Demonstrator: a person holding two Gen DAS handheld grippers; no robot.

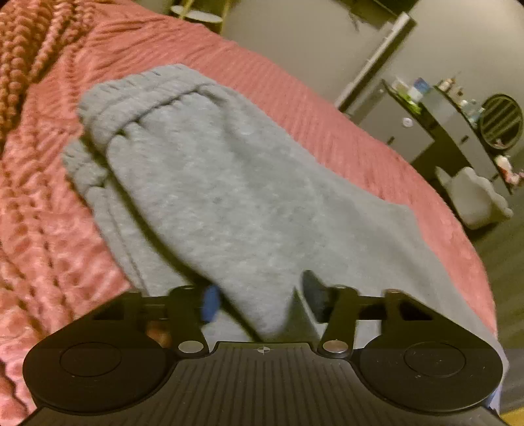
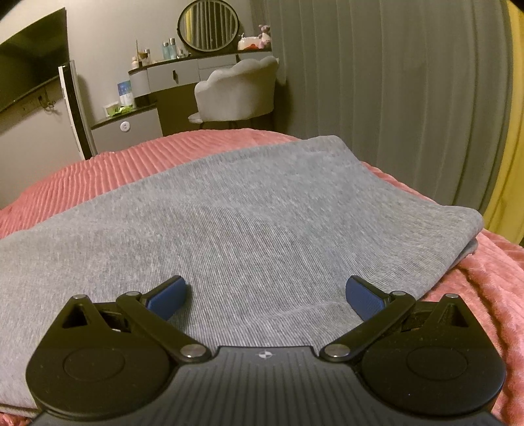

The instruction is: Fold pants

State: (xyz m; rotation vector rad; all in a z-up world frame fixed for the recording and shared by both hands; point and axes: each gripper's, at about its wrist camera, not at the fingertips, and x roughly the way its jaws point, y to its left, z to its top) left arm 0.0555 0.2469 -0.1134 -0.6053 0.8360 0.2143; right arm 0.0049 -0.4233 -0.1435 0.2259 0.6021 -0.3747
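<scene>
Grey sweatpants (image 1: 203,183) lie on a pink bedspread (image 1: 49,229), with the elastic waistband (image 1: 131,108) bunched at the far end. In the left wrist view a raised fold of the grey cloth runs down between the jaws of my left gripper (image 1: 258,301). Its blue pads press the fold from both sides, though the picture is blurred. In the right wrist view the pants (image 2: 262,203) spread flat and smooth, their folded edge at the right. My right gripper (image 2: 265,293) is just above that cloth, open, with nothing between its fingers.
The bedspread (image 2: 98,170) ends at the bed's far edge. Beyond it stand a dressing table with a round mirror (image 2: 208,26), a pale shell-backed chair (image 2: 235,91) and a white upright panel (image 2: 77,111). A grey curtain (image 2: 393,98) hangs at the right.
</scene>
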